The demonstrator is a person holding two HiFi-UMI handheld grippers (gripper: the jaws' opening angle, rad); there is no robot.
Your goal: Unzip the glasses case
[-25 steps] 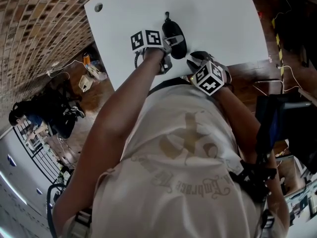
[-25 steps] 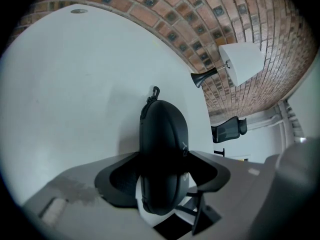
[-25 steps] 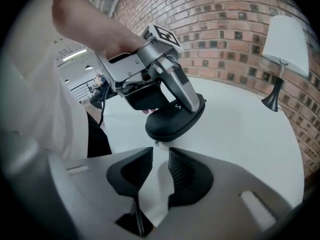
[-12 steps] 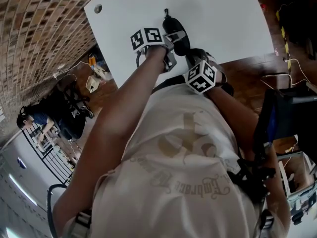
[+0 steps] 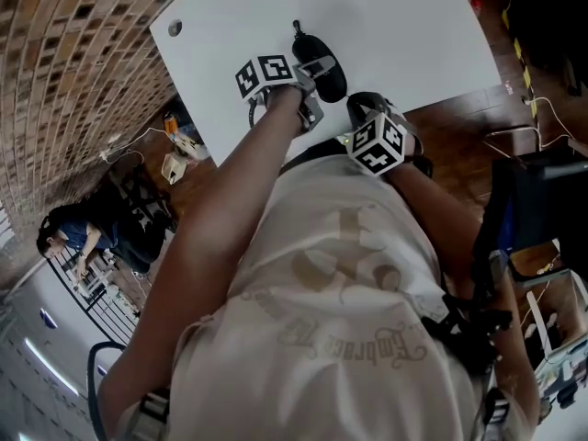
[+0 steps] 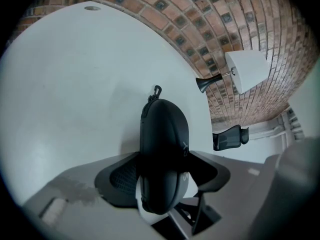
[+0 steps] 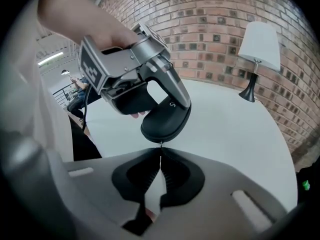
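A black oval glasses case (image 5: 325, 66) is held over the near edge of the white table (image 5: 404, 26), and my left gripper (image 5: 314, 83) is shut on its sides. In the left gripper view the case (image 6: 163, 144) fills the space between the jaws (image 6: 163, 180), with a small clip (image 6: 157, 90) at its far end. My right gripper (image 5: 356, 107) sits just right of the case's near end. Its jaws have just been closing. In the right gripper view the tips (image 7: 160, 156) meet on a thin zipper pull (image 7: 160, 146) hanging from the case (image 7: 167, 120).
A white-shaded lamp (image 7: 258, 49) stands at the table's far side by the brick wall. A round cable hole (image 5: 173, 28) marks the table's left corner. The person's torso covers the table's near edge. An office chair (image 6: 229, 136) stands beyond the table.
My right gripper has moved left, in toward the near end of the case. The left gripper and the case have stayed put.
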